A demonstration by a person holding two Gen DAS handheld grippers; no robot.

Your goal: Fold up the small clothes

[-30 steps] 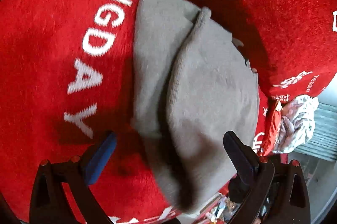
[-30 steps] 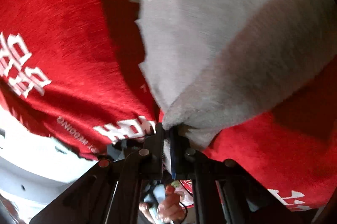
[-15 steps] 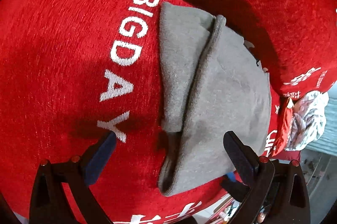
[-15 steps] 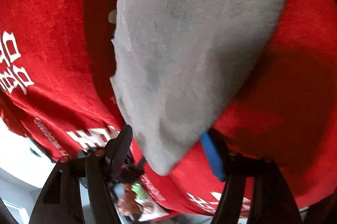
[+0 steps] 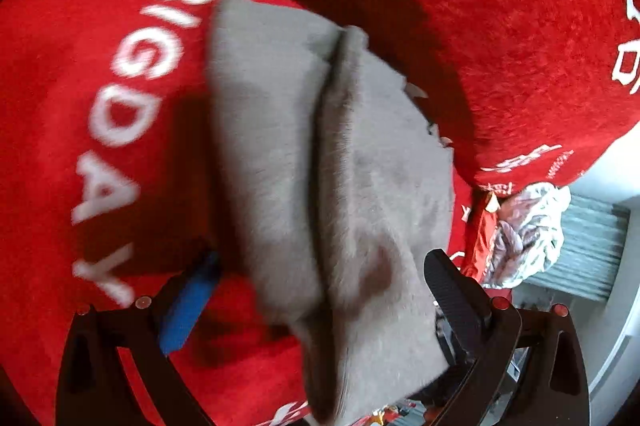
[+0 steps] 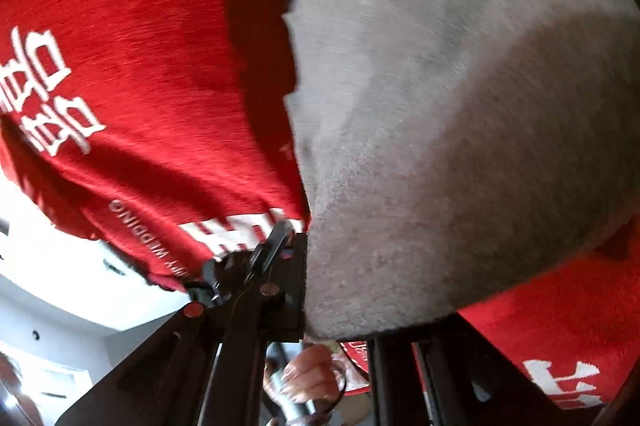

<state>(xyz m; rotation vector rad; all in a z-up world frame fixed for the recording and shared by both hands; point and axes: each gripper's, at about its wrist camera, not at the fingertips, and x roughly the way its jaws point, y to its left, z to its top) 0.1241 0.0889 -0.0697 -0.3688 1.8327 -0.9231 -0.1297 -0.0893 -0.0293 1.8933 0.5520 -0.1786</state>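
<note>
Folded grey knit garment [image 5: 332, 162] lies on red plush cloth with white lettering [image 5: 100, 98], near its right edge. Left gripper [image 5: 316, 298] jaws spread around garment's near end. Right gripper [image 6: 304, 266] jaws pressed together, pinching garment's corner.

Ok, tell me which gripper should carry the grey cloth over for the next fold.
Right. The right gripper looks already shut on the grey cloth's corner, lifting it. The left gripper is open, its fingers straddling the cloth without pinching.
</note>
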